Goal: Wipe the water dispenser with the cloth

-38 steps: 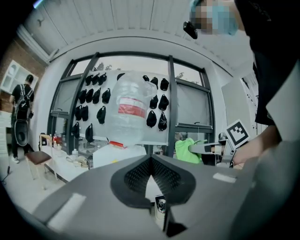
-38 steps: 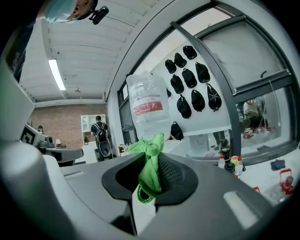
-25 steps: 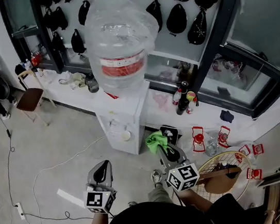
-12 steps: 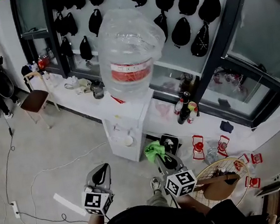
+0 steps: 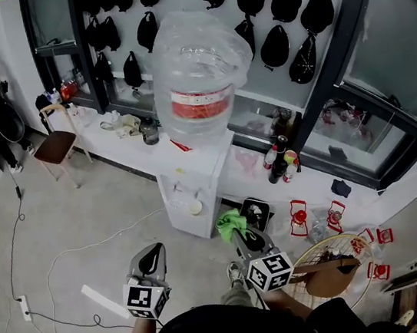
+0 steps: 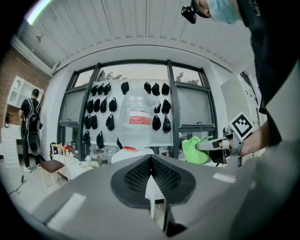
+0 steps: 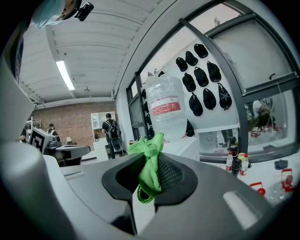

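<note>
The white water dispenser point(image 5: 194, 187) stands ahead of me against a low white ledge, with a big clear bottle point(image 5: 196, 74) bearing a red label on top. It also shows far off in the left gripper view as the dispenser point(image 6: 133, 152) and in the right gripper view as the bottle point(image 7: 165, 107). My right gripper point(image 5: 238, 231) is shut on a bright green cloth point(image 5: 230, 222), which bunches between the jaws and sticks out past the tips point(image 7: 149, 161). It hangs short of the dispenser's lower right side. My left gripper point(image 5: 152, 257) is shut and empty, lower left of the dispenser.
Dark bottles point(image 5: 276, 161) and small red-and-white items point(image 5: 299, 214) sit right of the dispenser. A round wicker piece point(image 5: 333, 259) lies at lower right. A chair point(image 5: 57, 142) stands far left, a cable point(image 5: 29, 266) runs over the grey floor. A person point(image 7: 112, 133) stands far off.
The view has shifted so the dispenser sits slightly right and lower in frame. Both grippers keep their state; the right one still holds the green cloth near the dispenser's base.
</note>
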Motion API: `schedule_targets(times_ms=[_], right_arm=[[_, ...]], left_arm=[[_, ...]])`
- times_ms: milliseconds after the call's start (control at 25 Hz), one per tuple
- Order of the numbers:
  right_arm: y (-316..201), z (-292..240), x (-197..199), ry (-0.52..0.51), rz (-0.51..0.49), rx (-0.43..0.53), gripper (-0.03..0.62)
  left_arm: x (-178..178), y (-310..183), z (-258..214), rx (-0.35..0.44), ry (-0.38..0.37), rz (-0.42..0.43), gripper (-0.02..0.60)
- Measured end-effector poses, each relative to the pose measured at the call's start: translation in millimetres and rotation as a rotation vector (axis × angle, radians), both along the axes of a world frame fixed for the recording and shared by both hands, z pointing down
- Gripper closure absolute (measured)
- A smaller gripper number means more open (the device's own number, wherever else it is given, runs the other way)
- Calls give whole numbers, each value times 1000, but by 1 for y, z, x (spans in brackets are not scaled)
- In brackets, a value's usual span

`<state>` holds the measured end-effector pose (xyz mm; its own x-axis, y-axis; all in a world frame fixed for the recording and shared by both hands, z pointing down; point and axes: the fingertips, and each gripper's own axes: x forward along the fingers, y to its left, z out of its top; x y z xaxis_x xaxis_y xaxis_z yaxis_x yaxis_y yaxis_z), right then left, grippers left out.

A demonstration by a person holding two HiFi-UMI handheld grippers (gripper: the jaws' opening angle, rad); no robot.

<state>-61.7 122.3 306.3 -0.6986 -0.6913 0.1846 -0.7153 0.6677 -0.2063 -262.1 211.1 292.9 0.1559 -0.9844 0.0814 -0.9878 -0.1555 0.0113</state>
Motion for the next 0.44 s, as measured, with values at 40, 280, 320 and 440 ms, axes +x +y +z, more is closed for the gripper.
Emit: schedule_targets(times_ms=[40, 280, 320, 440], right_arm=[[0, 1, -1, 0, 1, -2, 516], [0, 1, -4, -3, 4, -6, 516], [-1, 1, -4, -5, 6, -6, 516], [-3, 0, -7, -9, 11, -5, 516]], left_arm=[[0, 0, 0, 0, 1, 3, 580], [1, -4, -1, 6, 0, 19, 580], [1, -5, -2, 8, -1, 22, 580], [-1, -8, -3, 11, -4, 29, 580]])
